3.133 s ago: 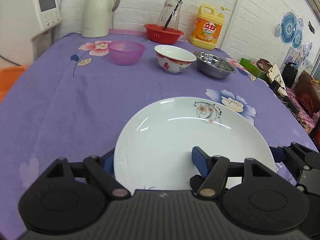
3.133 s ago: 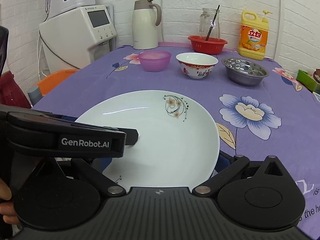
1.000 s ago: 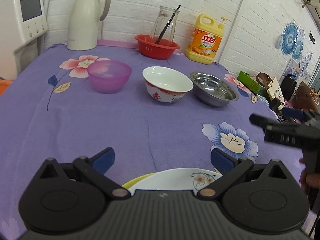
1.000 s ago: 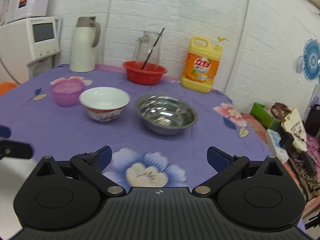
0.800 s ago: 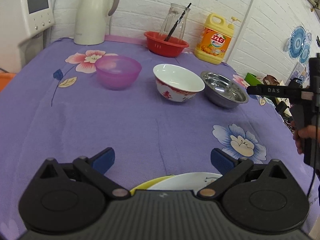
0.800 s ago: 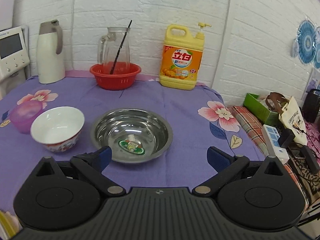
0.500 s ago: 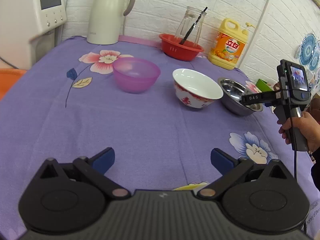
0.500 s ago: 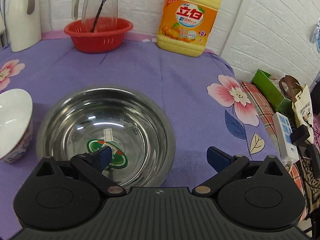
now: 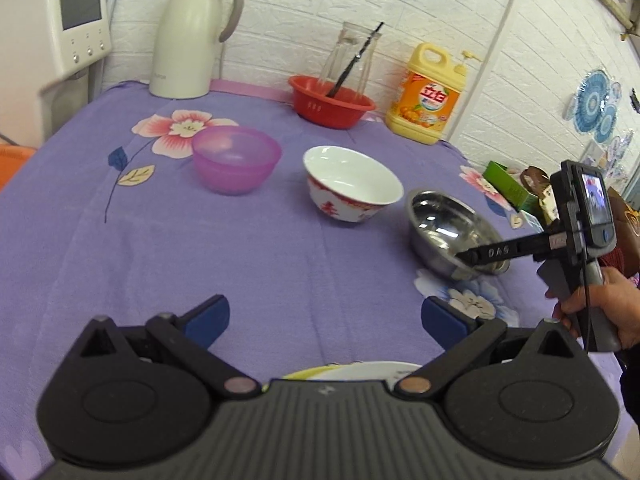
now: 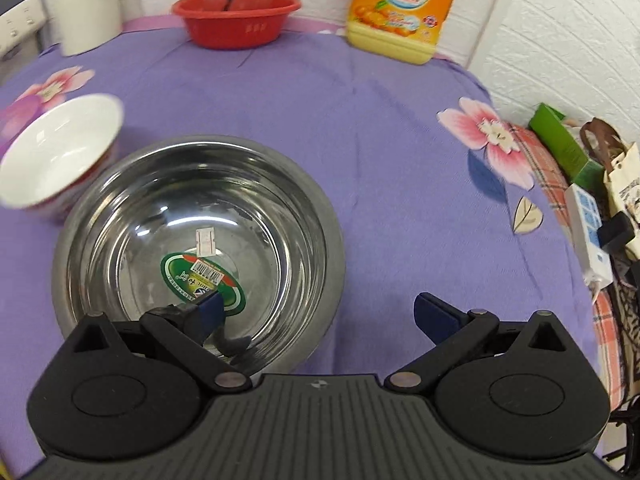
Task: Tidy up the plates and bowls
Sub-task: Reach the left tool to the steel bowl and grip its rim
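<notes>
A steel bowl (image 10: 200,236) with a green sticker sits on the purple cloth; it also shows in the left wrist view (image 9: 448,228). My right gripper (image 10: 318,314) is open, its left finger inside the bowl and its right finger outside the near right rim. Left of the steel bowl stand a white bowl with red pattern (image 9: 352,182) and a pink plastic bowl (image 9: 236,158). My left gripper (image 9: 324,314) is open and empty above the cloth. Stacked white and yellow plates (image 9: 360,370) peek out just below it.
At the back stand a red basin (image 9: 330,100) holding a glass jug, a yellow detergent bottle (image 9: 432,94) and a white thermos (image 9: 192,36). A white appliance (image 9: 52,32) is at the far left. Boxes, bags and a power strip (image 10: 588,220) lie past the right edge.
The white plate was set down on a yellow one and both grippers left it. My right gripper moved forward to the steel bowl and straddles its near rim. My left gripper drew back slightly.
</notes>
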Demonstrator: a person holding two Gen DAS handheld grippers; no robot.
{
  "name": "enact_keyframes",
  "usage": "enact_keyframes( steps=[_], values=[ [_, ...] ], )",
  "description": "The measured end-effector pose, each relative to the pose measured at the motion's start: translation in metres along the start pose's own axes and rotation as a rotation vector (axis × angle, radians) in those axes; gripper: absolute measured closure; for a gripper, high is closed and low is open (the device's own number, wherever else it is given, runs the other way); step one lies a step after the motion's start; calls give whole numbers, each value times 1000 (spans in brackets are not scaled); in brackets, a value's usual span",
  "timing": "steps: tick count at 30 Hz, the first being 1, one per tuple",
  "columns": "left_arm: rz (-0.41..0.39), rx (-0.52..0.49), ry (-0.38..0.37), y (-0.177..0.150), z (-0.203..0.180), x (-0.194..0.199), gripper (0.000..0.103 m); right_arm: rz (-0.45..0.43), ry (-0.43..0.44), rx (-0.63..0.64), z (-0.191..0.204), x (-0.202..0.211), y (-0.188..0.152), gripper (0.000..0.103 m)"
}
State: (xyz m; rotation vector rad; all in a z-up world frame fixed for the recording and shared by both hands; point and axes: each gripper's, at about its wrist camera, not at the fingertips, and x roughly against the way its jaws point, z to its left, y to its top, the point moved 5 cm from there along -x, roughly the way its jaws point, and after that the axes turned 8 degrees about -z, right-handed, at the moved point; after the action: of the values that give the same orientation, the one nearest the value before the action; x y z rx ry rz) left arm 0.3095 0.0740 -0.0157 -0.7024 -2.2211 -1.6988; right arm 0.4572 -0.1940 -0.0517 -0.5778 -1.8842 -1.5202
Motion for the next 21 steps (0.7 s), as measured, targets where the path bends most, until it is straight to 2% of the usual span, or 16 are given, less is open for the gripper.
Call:
enact_keyframes(
  steps=[3, 5, 9, 12, 15, 21],
  values=[
    [19, -20, -48, -2, -15, 1, 2, 6, 69, -3, 5, 16, -19, 0],
    [39, -31, -79, -1, -26, -4, 2, -7, 85, -12, 4, 24, -26, 0],
    [67, -31, -107, 13, -45, -29, 2, -129, 38, -74, -6, 37, -22, 0],
    [94, 22, -129, 24, -57, -60, 2, -200, 10, -74, -2, 34, -17, 0],
    [149, 61, -124, 25, -66, -91, 2, -226, 9, -59, 6, 21, -18, 0],
    [197, 25, -84, 22, -77, -135, 4, -225, 62, -109, 3, 11, -30, 0]
  ],
)
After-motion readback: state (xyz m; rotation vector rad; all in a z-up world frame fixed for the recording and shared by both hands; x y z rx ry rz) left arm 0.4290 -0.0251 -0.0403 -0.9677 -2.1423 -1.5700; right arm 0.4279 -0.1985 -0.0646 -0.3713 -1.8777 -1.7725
